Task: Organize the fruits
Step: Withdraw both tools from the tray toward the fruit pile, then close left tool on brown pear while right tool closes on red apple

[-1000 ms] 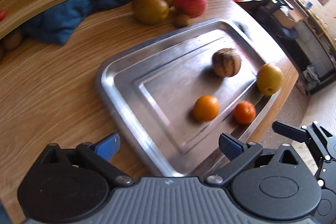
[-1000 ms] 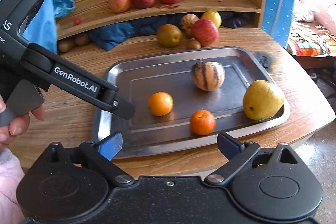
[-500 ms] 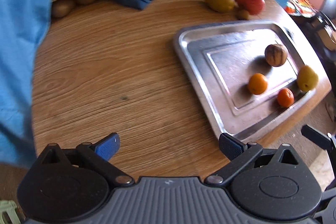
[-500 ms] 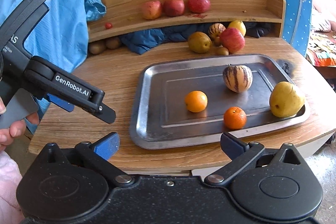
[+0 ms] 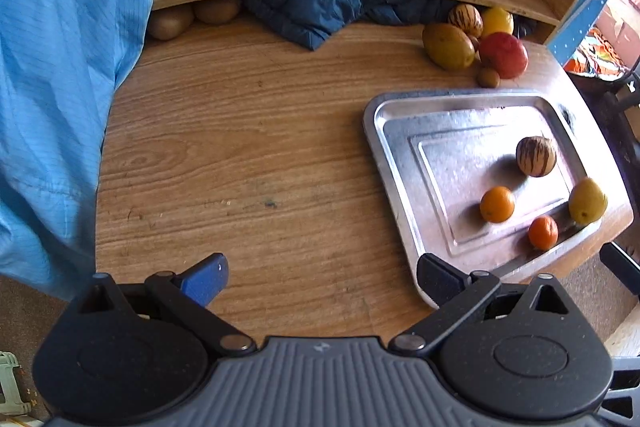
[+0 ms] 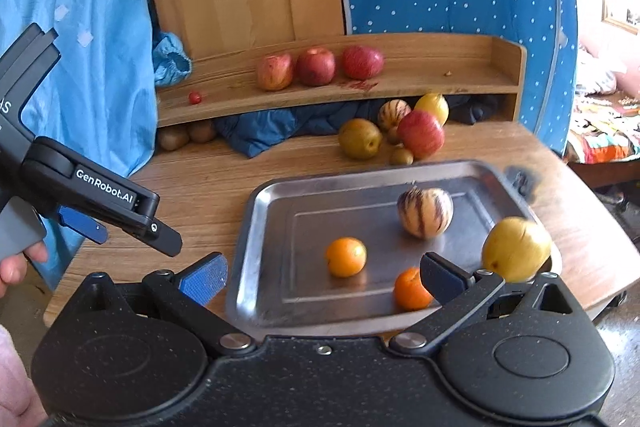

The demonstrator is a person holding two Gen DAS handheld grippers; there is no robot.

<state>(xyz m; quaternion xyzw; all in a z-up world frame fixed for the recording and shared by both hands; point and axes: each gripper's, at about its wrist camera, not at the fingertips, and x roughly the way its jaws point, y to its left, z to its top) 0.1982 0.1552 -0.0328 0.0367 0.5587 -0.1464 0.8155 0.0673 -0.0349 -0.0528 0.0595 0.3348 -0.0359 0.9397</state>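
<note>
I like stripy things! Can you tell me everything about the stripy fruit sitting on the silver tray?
The stripy fruit is round and plump, cream-coloured with dark purple-brown streaks running from its small pointed top downward. Its skin looks smooth. It sits on the flat middle of the silver tray, toward the far right part, touching only the metal. A yellow pear lies to its right at the rim, and two oranges lie nearer the camera, all apart from it. No fingers touch it.

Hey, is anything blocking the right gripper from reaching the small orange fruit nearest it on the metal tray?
Nothing visible does. The open right gripper sits just off the near edge of the rectangular metal tray, and the small round orange fruit lies right beyond its dark fingertip, with only bare tray floor in between.
</note>
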